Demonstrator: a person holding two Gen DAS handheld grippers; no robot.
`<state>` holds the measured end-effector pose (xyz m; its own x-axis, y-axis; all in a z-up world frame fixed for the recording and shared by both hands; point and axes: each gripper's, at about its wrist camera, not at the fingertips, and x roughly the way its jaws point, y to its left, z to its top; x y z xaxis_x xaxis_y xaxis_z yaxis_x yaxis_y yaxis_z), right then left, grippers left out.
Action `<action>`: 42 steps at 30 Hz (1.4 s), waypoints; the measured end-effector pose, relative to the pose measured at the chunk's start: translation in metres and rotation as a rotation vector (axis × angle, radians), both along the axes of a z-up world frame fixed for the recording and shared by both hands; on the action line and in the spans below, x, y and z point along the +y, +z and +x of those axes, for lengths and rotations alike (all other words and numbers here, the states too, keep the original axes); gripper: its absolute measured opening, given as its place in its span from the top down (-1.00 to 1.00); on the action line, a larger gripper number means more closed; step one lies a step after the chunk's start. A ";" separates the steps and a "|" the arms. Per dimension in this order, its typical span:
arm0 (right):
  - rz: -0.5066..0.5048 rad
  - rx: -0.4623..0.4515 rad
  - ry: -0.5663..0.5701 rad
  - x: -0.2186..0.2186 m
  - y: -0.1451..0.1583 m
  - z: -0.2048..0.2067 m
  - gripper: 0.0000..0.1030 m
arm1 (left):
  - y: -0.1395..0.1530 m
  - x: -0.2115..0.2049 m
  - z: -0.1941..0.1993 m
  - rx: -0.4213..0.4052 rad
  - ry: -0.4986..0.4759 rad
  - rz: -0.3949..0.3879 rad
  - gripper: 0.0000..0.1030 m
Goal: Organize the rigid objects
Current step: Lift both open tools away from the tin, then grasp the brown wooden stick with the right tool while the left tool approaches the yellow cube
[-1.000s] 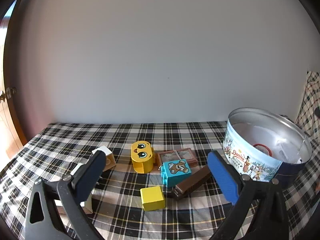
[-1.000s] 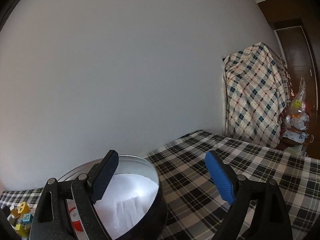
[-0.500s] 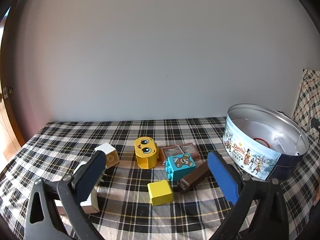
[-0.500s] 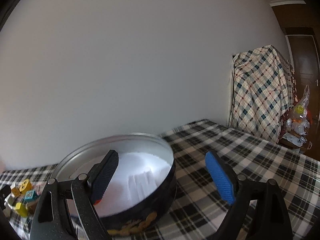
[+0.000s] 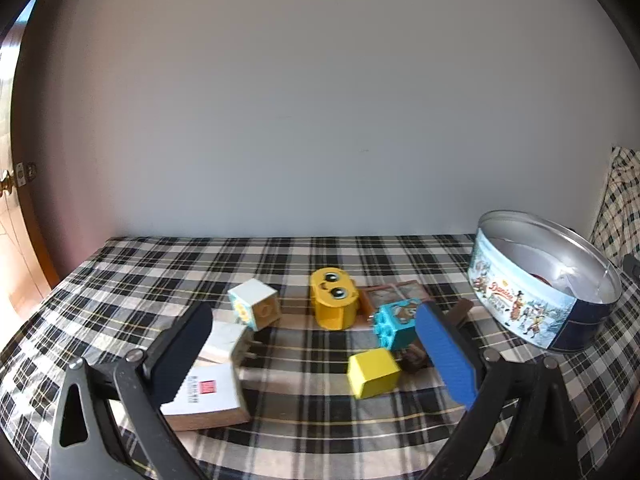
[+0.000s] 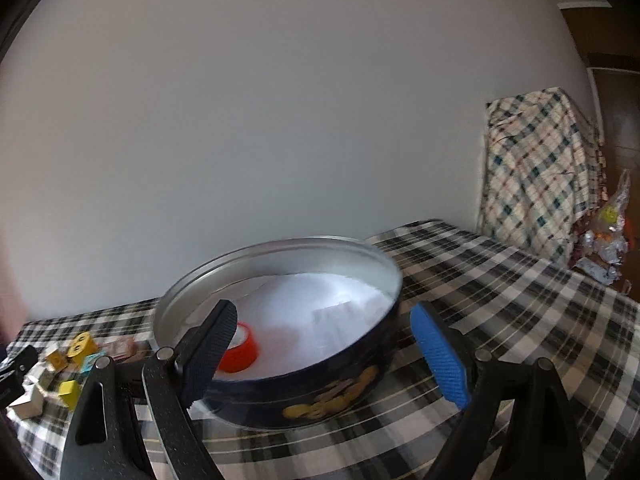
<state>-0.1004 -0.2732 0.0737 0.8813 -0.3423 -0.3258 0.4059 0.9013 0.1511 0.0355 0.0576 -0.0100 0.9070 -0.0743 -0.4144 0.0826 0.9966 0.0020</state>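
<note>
Several toy blocks lie on the plaid cloth ahead of my open left gripper (image 5: 316, 354): a small yellow cube (image 5: 373, 372), a teal bear block (image 5: 396, 322), a yellow block with eyes (image 5: 333, 299), a white-and-tan block (image 5: 254, 309), a brown bar (image 5: 456, 314) and a white box (image 5: 206, 394) by the left finger. Nothing sits between its fingers. A round cookie tin (image 5: 540, 280) stands to the right. My right gripper (image 6: 322, 350) hangs open in front of the tin (image 6: 280, 320), which holds a red tape roll (image 6: 240, 350) and white paper.
A brown picture tile (image 5: 394, 294) lies behind the teal block. The white wall runs close behind the table. A plaid-draped object (image 6: 536, 172) stands at the far right, with a foil bag (image 6: 608, 232) beside it. A wooden door (image 5: 12, 184) is at the left edge.
The left view has slid left, so blocks and tin have shifted right and the white box has come into view. The right gripper swung left, bringing the tin's inside and the red roll between its fingers.
</note>
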 end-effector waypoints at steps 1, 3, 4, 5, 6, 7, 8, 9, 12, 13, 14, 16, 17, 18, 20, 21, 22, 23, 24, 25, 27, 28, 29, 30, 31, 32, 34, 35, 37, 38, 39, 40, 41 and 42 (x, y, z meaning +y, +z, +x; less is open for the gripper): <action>0.004 0.003 0.010 0.004 0.000 0.001 -0.75 | 0.000 0.003 0.001 0.002 0.004 -0.003 -0.99; 0.016 0.014 0.043 0.016 -0.002 0.005 -0.75 | -0.001 0.012 0.002 0.011 0.017 -0.010 -0.99; 0.023 0.021 0.061 0.021 -0.003 0.008 -0.75 | -0.001 0.017 0.003 0.015 0.027 -0.014 -0.99; 0.031 0.028 0.083 0.029 -0.004 0.011 -0.75 | -0.001 0.022 0.004 0.019 0.038 -0.020 -0.99; 0.036 0.032 0.101 0.035 -0.004 0.014 -0.75 | -0.002 0.026 0.004 0.021 0.049 -0.023 -0.99; 0.041 0.036 0.120 0.042 -0.005 0.016 -0.75 | -0.002 0.029 0.006 0.023 0.062 -0.022 -0.99; 0.047 0.040 0.139 0.049 -0.006 0.019 -0.75 | -0.002 0.034 0.007 0.025 0.079 -0.016 -0.99; 0.052 0.046 0.158 0.055 -0.006 0.022 -0.75 | -0.002 0.038 0.008 0.026 0.095 -0.012 -0.99; 0.072 0.078 0.217 0.076 -0.011 0.034 -0.75 | -0.002 0.053 0.011 0.036 0.125 -0.023 -0.99; 0.084 0.103 0.246 0.085 -0.013 0.041 -0.75 | -0.002 0.058 0.012 0.040 0.135 -0.029 -0.99; 0.095 0.121 0.266 0.092 -0.015 0.046 -0.75 | -0.003 0.064 0.013 0.044 0.148 -0.034 -0.99; 0.115 0.154 0.296 0.103 -0.019 0.054 -0.75 | -0.003 0.073 0.014 0.050 0.166 -0.044 -0.99; 0.128 0.182 0.313 0.110 -0.022 0.061 -0.75 | -0.003 0.076 0.015 0.052 0.173 -0.048 -0.99; 0.139 0.204 0.324 0.114 -0.024 0.068 -0.75 | -0.003 0.079 0.015 0.054 0.179 -0.051 -0.99; 0.156 0.231 0.341 0.122 -0.028 0.077 -0.75 | -0.003 0.083 0.016 0.058 0.185 -0.057 -0.99; 0.161 0.245 0.350 0.127 -0.030 0.083 -0.75 | -0.004 0.084 0.016 0.060 0.187 -0.058 -0.99; 0.162 0.256 0.354 0.130 -0.031 0.087 -0.75 | -0.004 0.085 0.017 0.062 0.191 -0.058 -0.99; 0.163 0.265 0.357 0.133 -0.033 0.090 -0.75 | -0.003 0.085 0.017 0.062 0.194 -0.059 -0.99; 0.166 0.274 0.360 0.136 -0.034 0.094 -0.75 | -0.003 0.086 0.017 0.062 0.194 -0.063 -0.99; 0.175 0.289 0.364 0.141 -0.036 0.101 -0.75 | -0.002 0.086 0.017 0.061 0.193 -0.066 -0.99; 0.200 0.319 0.374 0.143 -0.041 0.112 -0.75 | -0.001 0.086 0.016 0.059 0.193 -0.069 -0.99; 0.210 0.333 0.378 0.147 -0.044 0.115 -0.75 | 0.000 0.086 0.015 0.057 0.194 -0.070 -0.99; 0.228 0.367 0.383 0.150 -0.049 0.125 -0.75 | 0.000 0.086 0.015 0.057 0.194 -0.073 -0.99; 0.241 0.399 0.380 0.152 -0.054 0.131 -0.75 | 0.000 0.087 0.015 0.057 0.194 -0.077 -0.99; 0.257 0.427 0.373 0.153 -0.058 0.139 -0.75 | 0.001 0.087 0.015 0.059 0.193 -0.080 -0.99; 0.274 0.447 0.373 0.159 -0.062 0.146 -0.76 | 0.001 0.087 0.015 0.061 0.191 -0.082 -0.99; 0.246 0.440 0.367 0.166 -0.060 0.155 -0.78 | 0.001 0.087 0.015 0.061 0.191 -0.083 -0.99; 0.246 0.440 0.374 0.168 -0.060 0.157 -0.78 | 0.001 0.087 0.015 0.061 0.191 -0.082 -0.99; 0.234 0.471 0.393 0.173 -0.064 0.165 -0.77 | 0.001 0.086 0.015 0.061 0.190 -0.080 -0.99; 0.207 0.489 0.406 0.177 -0.064 0.167 -0.76 | 0.001 0.086 0.015 0.063 0.187 -0.080 -0.99; 0.175 0.506 0.420 0.178 -0.064 0.167 -0.76 | 0.001 0.086 0.015 0.064 0.185 -0.080 -0.99; 0.157 0.519 0.431 0.181 -0.065 0.169 -0.76 | 0.001 0.085 0.016 0.065 0.183 -0.079 -0.99; 0.130 0.533 0.453 0.183 -0.065 0.169 -0.75 | 0.000 0.085 0.015 0.066 0.180 -0.078 -0.99; 0.119 0.537 0.470 0.182 -0.065 0.168 -0.73 | 0.000 0.084 0.015 0.067 0.179 -0.077 -0.99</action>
<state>0.0680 -0.0908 0.0091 0.6345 0.0981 -0.7666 0.0257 0.9887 0.1477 0.0510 0.1415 -0.0098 0.8795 0.0514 -0.4732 -0.0981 0.9924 -0.0746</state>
